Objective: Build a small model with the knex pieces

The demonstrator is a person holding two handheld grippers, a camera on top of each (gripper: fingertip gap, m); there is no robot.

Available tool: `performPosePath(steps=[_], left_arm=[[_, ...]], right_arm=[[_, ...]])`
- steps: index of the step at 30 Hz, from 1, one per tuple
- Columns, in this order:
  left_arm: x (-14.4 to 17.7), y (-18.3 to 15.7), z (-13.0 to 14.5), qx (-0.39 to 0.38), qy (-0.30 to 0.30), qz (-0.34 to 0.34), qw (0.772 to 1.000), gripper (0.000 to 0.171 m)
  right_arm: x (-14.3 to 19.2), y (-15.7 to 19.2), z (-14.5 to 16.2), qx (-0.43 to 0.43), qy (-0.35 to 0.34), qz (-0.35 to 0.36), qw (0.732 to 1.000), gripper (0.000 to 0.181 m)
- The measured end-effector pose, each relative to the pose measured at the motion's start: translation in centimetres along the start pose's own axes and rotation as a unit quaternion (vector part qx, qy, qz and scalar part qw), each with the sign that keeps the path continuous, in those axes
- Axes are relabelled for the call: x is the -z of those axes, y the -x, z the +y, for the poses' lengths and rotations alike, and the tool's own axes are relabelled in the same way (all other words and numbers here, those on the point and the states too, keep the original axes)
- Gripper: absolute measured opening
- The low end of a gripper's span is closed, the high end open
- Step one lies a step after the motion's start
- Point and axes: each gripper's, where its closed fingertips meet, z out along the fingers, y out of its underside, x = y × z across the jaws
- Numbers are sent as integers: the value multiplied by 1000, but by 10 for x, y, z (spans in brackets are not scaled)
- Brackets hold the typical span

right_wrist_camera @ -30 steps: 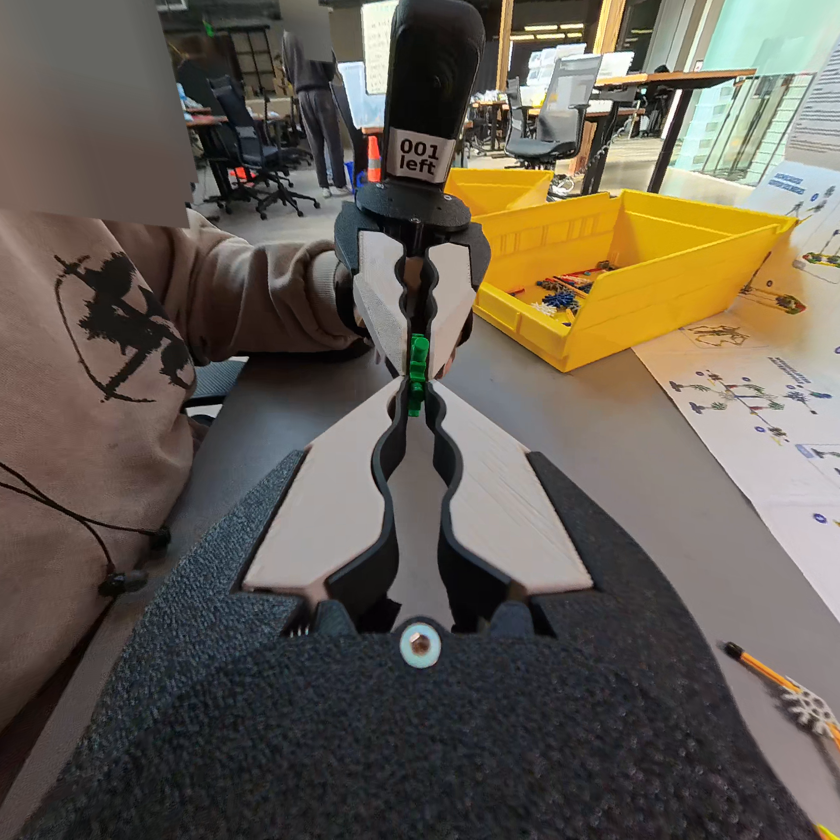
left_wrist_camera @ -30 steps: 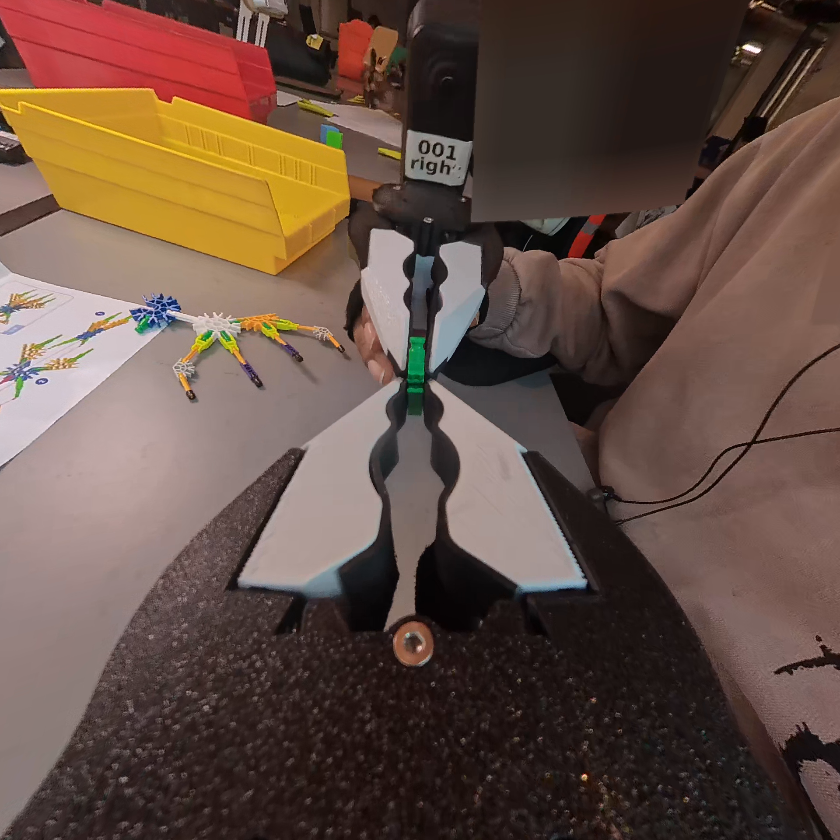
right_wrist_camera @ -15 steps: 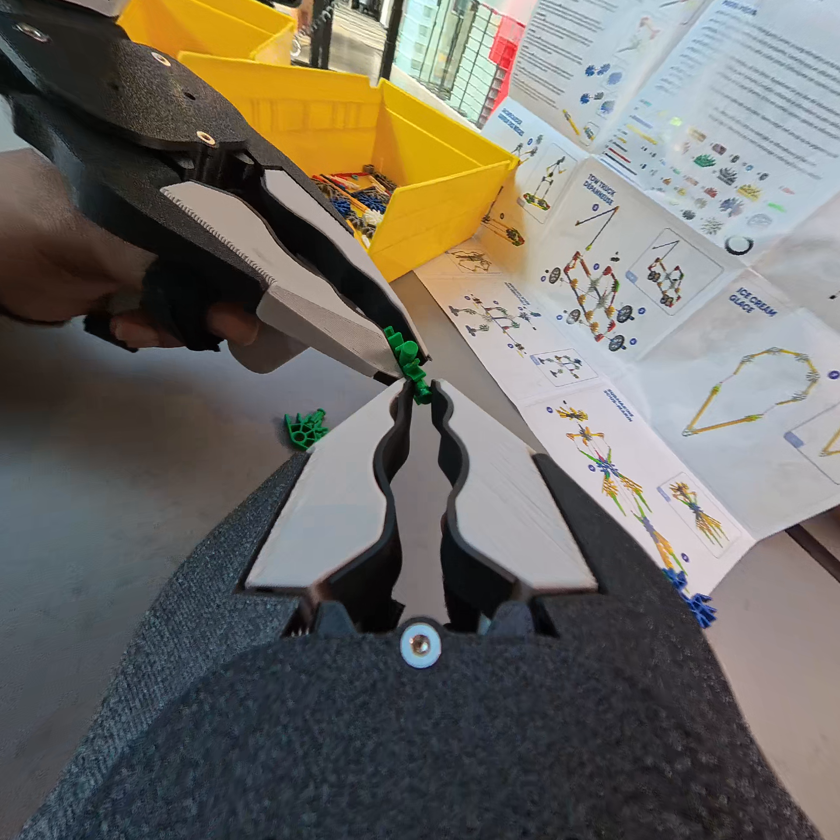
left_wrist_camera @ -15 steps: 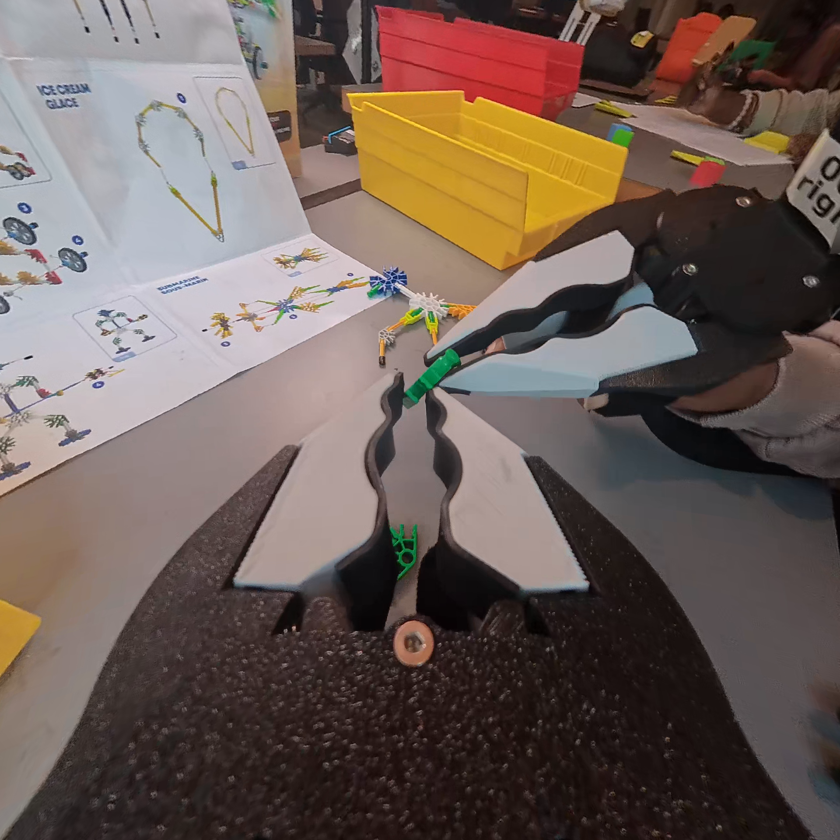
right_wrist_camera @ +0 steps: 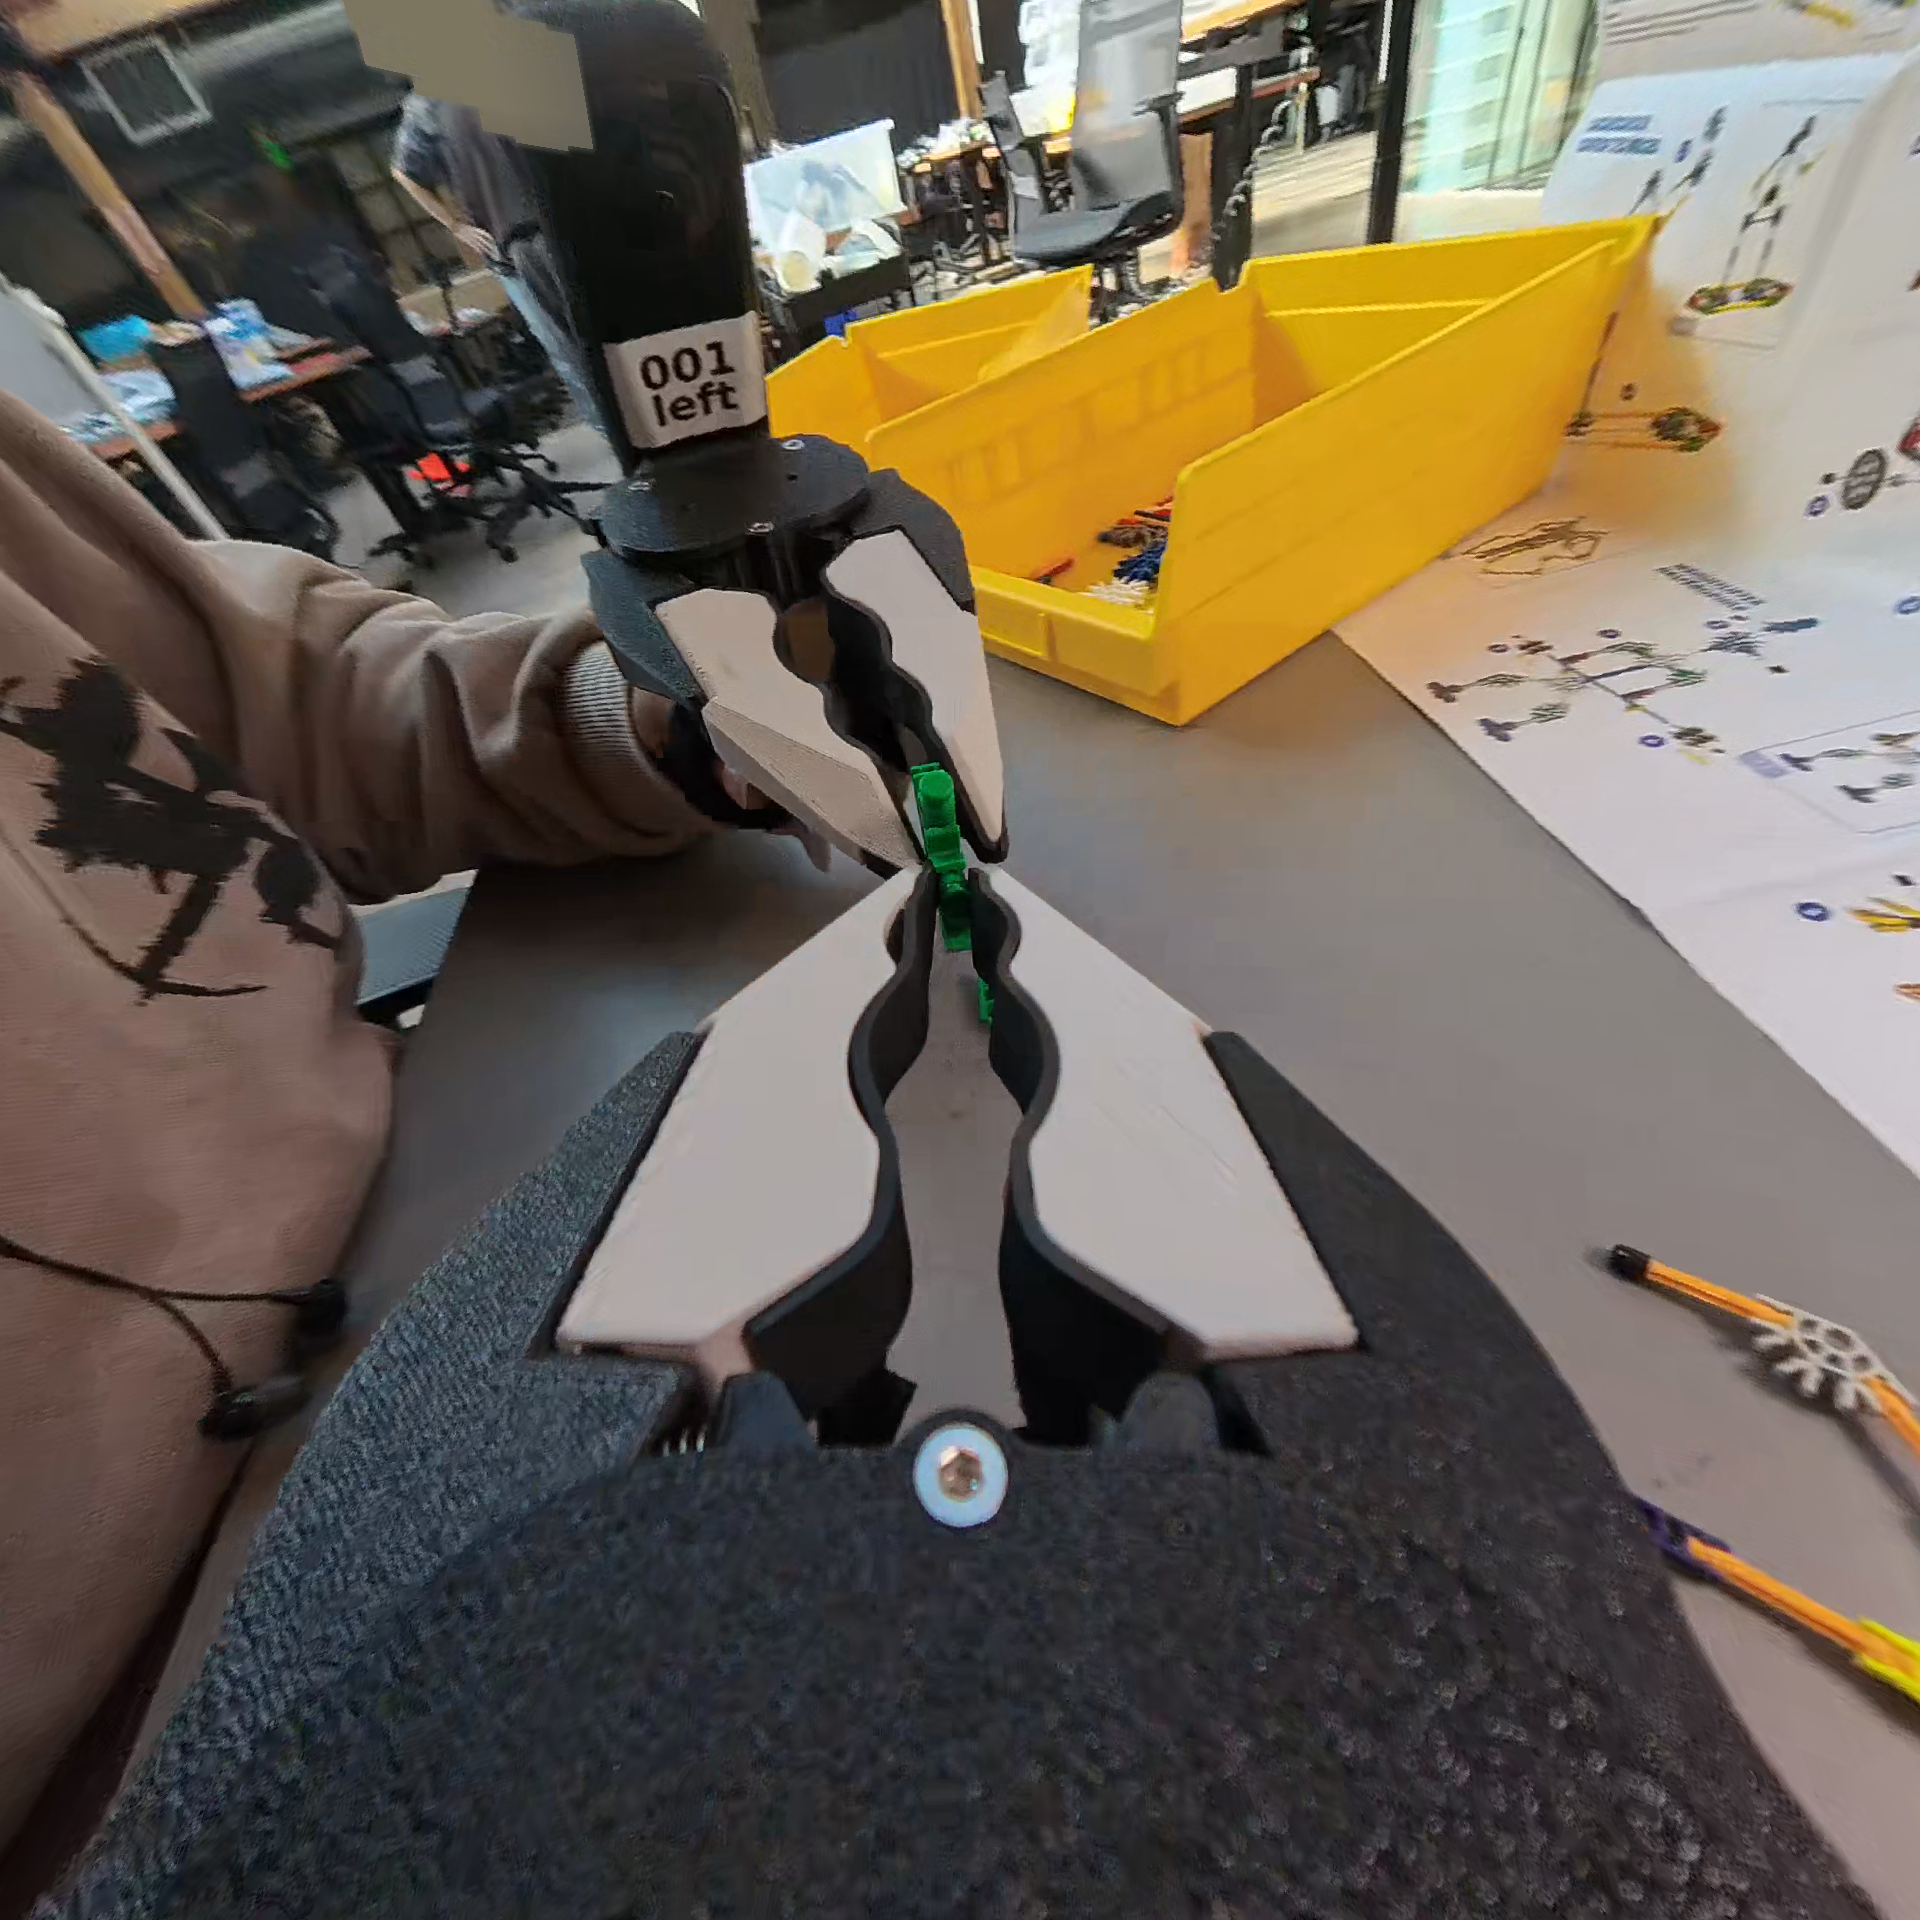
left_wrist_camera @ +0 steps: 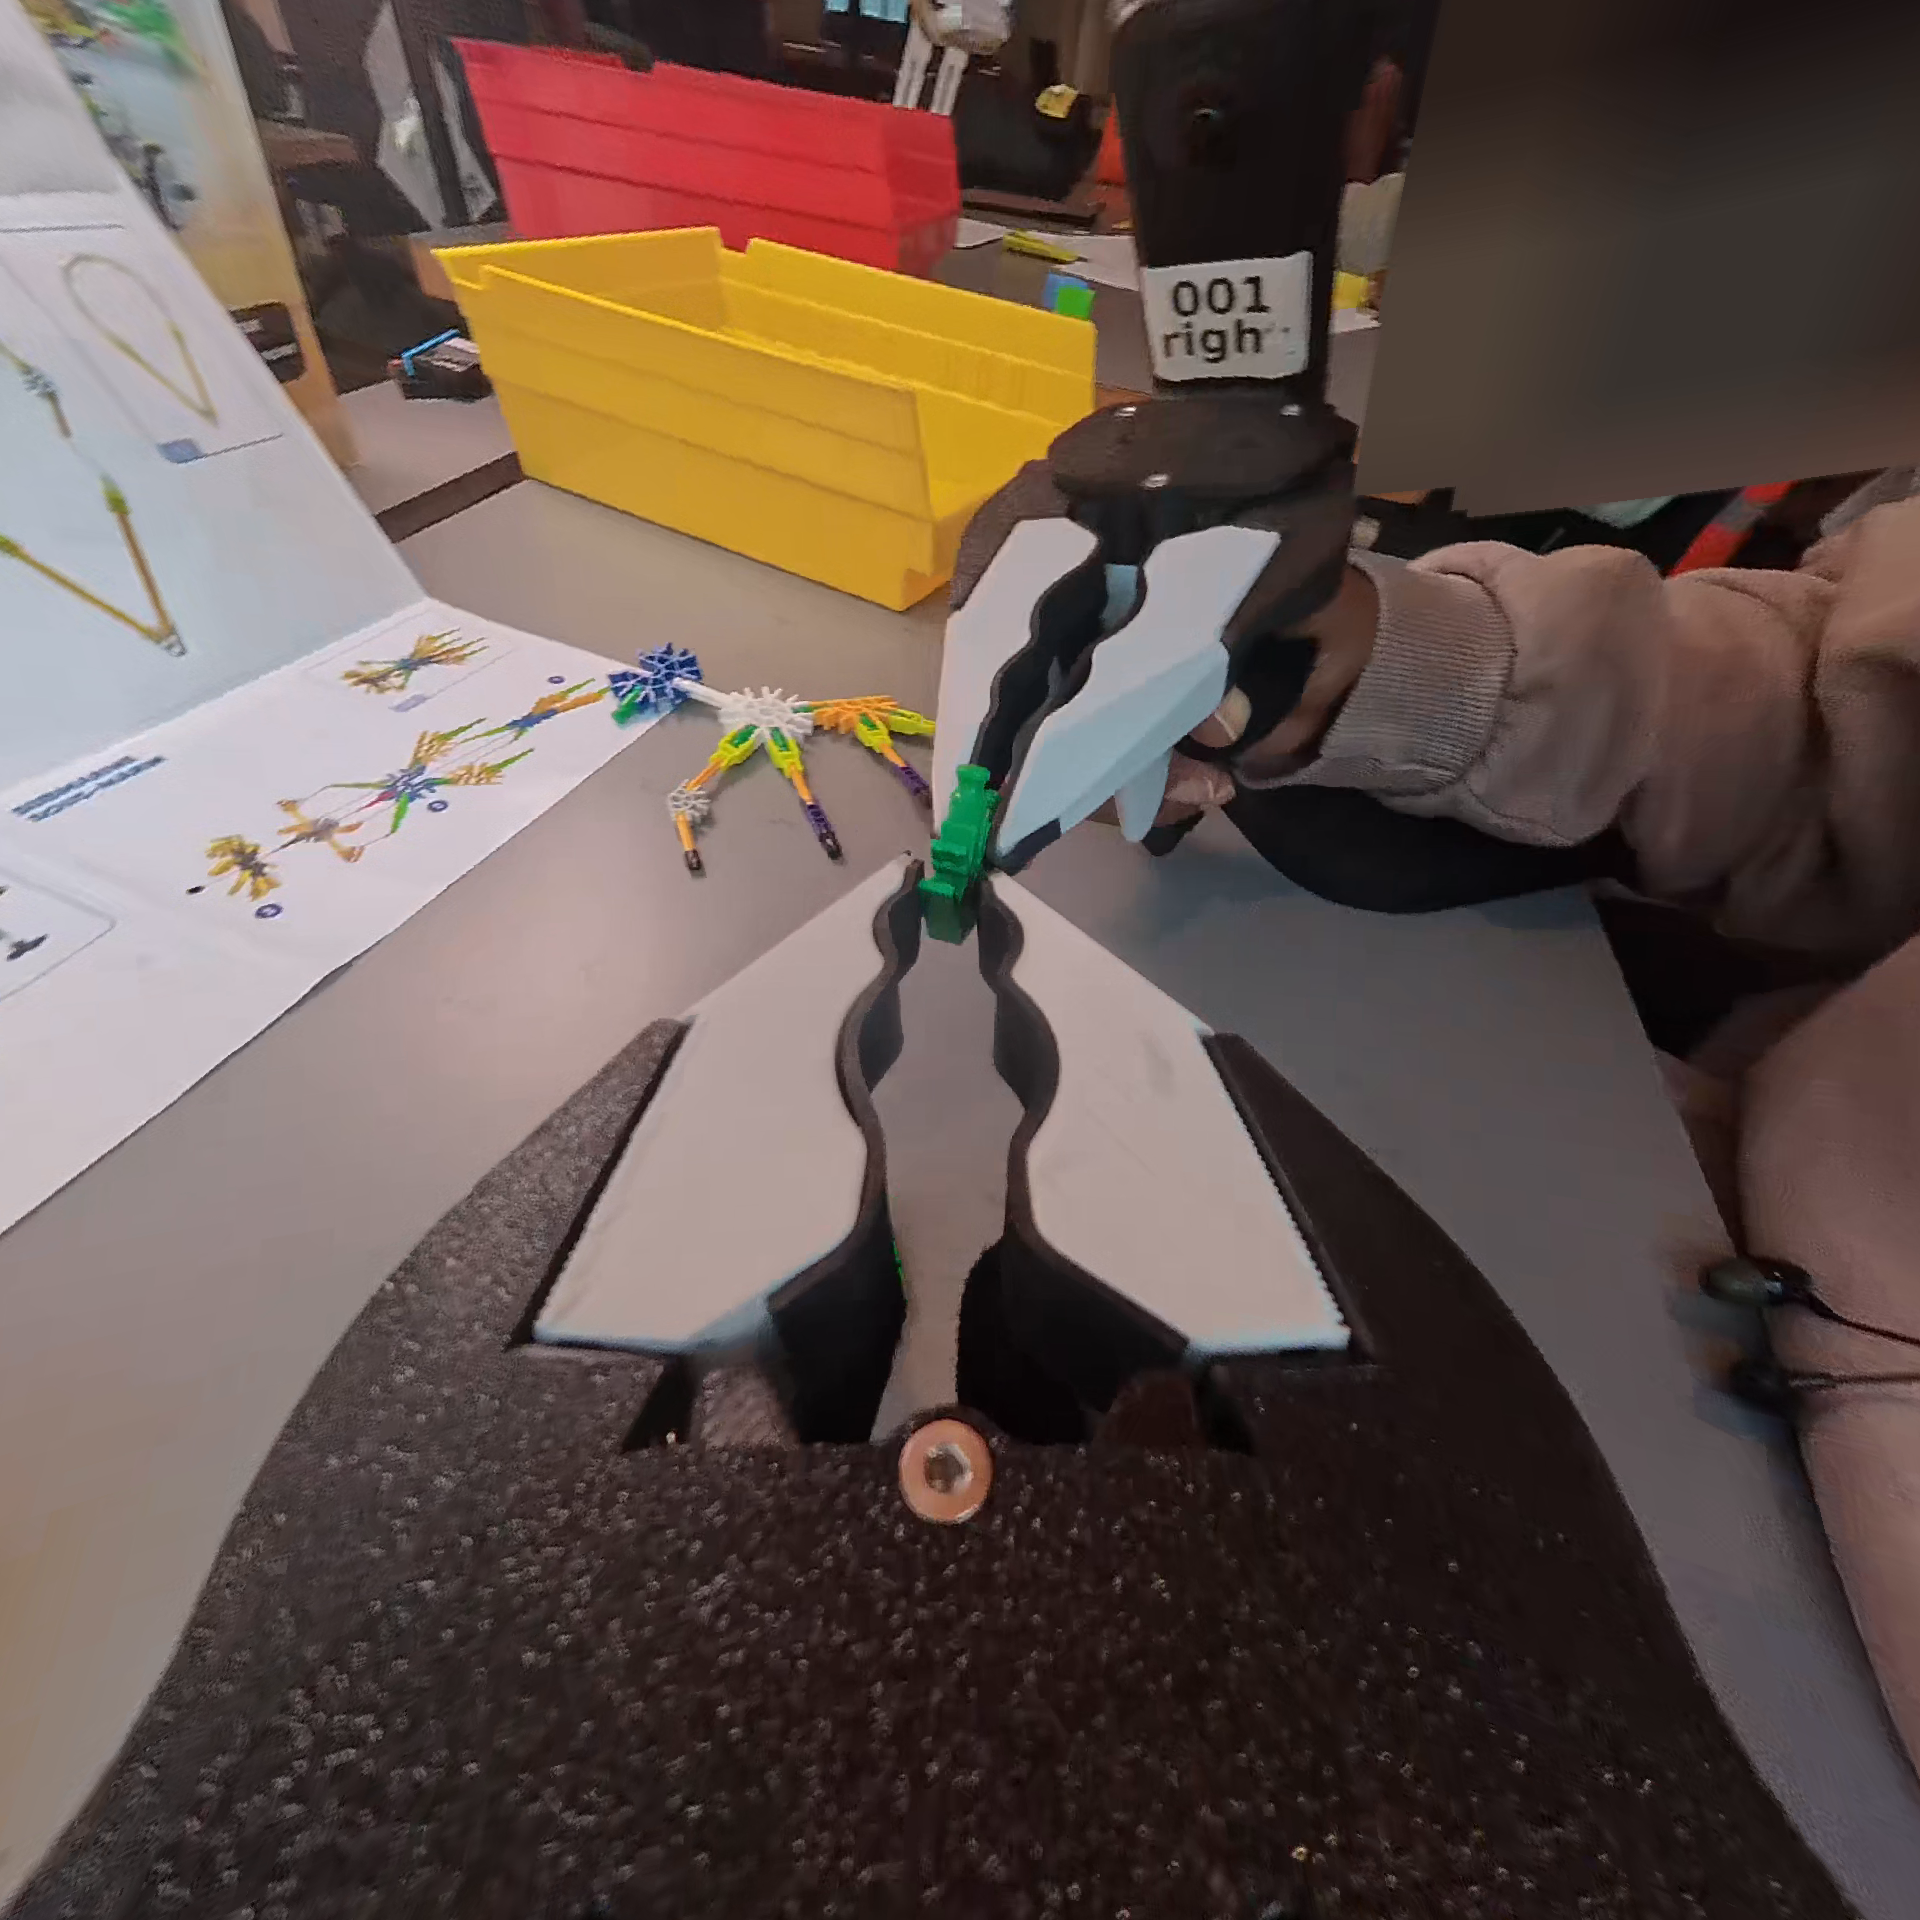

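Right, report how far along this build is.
Done: a multicoloured spoked model lies assembled on the table. In hand: left gripper and right gripper both pinch a green piece, tip to tip. Left: the green piece is not joined to the model.

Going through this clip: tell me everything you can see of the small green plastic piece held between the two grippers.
The small green plastic rod piece is a short, notched construction-toy part of glossy moulded plastic. It stands roughly upright above the grey tabletop, clear of it. The left gripper is shut on its lower end, the right gripper on its other end, tip to tip. Whether it is one part or two joined, I cannot tell.
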Motion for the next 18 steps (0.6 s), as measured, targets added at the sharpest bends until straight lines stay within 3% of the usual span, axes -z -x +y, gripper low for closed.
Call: performPosePath(steps=[3, 9, 12, 18], left_arm=[[8, -16, -2, 10, -26, 77, 997, 9], [14, -17, -2, 71, -19, 129, 989, 5], [8, -12, -3, 79, -17, 101, 992, 5], [-10, 22, -1, 86, -33, -40, 995, 5]], right_arm=[[-2, 16, -1, -23, -9, -55, 998, 5], [-7, 18, -3, 14, -3, -27, 1000, 5], [-3, 9, -3, 37, 0, 16, 999, 5], [-1, -27, -1, 116, 16, 162, 980, 5]])
